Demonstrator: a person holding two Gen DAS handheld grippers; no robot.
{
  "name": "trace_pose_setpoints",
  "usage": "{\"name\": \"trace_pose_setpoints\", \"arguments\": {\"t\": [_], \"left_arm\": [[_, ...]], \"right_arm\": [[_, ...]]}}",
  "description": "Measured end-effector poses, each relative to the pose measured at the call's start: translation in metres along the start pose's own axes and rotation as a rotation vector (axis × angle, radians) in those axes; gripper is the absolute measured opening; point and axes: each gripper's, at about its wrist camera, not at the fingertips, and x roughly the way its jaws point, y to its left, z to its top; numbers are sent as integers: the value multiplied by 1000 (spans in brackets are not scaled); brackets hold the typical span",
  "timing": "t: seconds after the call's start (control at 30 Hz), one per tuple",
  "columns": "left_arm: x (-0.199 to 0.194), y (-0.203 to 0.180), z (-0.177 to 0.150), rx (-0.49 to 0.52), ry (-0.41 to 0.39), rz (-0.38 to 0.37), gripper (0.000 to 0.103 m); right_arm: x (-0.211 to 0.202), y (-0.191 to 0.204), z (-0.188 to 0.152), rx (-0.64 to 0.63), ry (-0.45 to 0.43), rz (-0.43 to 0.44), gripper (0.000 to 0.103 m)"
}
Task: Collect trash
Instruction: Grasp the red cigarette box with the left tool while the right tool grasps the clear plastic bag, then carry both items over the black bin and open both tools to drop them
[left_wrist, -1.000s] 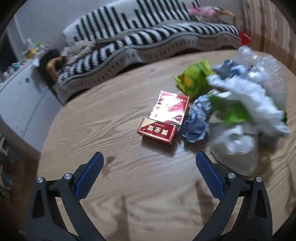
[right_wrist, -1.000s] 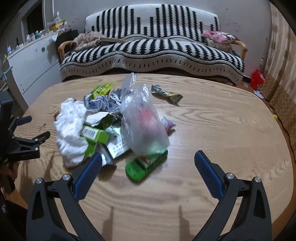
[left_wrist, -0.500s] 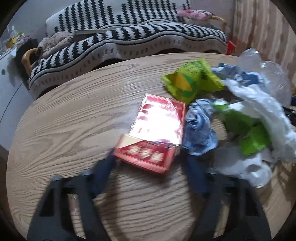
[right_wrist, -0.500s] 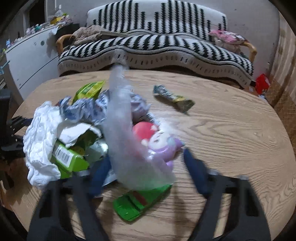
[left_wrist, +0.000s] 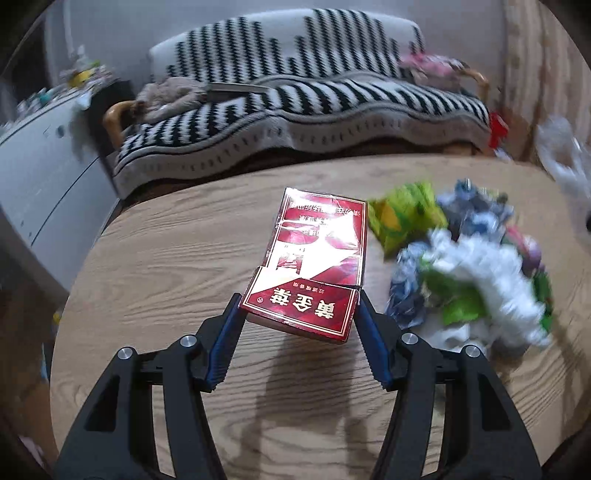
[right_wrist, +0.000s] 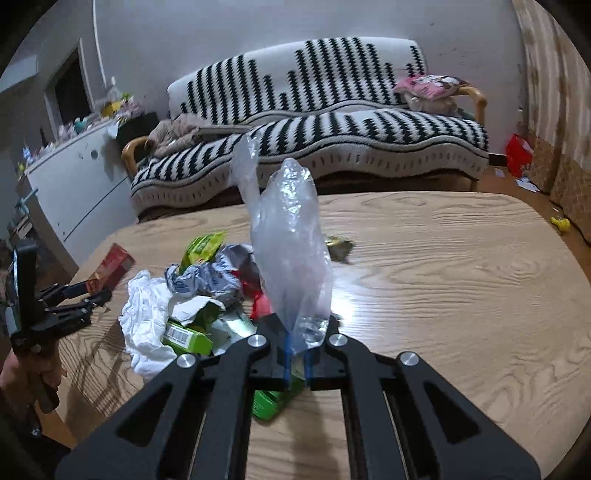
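While the left gripper (left_wrist: 297, 314) clamps the red carton (left_wrist: 306, 280) above the table (left_wrist: 166, 258), the right gripper (right_wrist: 297, 350), shut on the clear bag (right_wrist: 291, 251), should raise it gently beside the trash pile (right_wrist: 192, 295).

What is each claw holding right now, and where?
Left claw: red box, gripped across its near end. Right claw: clear plastic bag, pinched at its bottom edge.

A black-and-white striped sofa (right_wrist: 314, 122) fills the upper centre against a grey wall (right_wrist: 258, 33); a white cabinet (right_wrist: 74, 177) stands at left, below it a wooden table (right_wrist: 461, 277).
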Motion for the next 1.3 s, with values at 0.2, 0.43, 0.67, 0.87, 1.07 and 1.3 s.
{"name": "trace_pose_setpoints", "arguments": {"t": [0.2,0.43,0.67,0.87,1.07,1.3], "left_arm": [[-45,-80,21,-14,-32,-135,59],[-94,-272,22,203,-73,-425,59],[-127,-469,-30,478,-30,-700,59],[-125,-592,-108,646,63,-837,59],[-108,-654,-167,762,152,-886,59],[-77,-681,-195,805,252,-890,59]], "right_arm": [[-66,-70,-13,109,-34,-78,5],[-159,-174,-52,257,-89,-314,5],[-249,-302,-130,483,-115,-572,5],[-274,-390,-208,678,17,-683,5],[-262,-445,-276,849,210,-637,5],[-250,-459,-296,930,268,-580,5]]}}
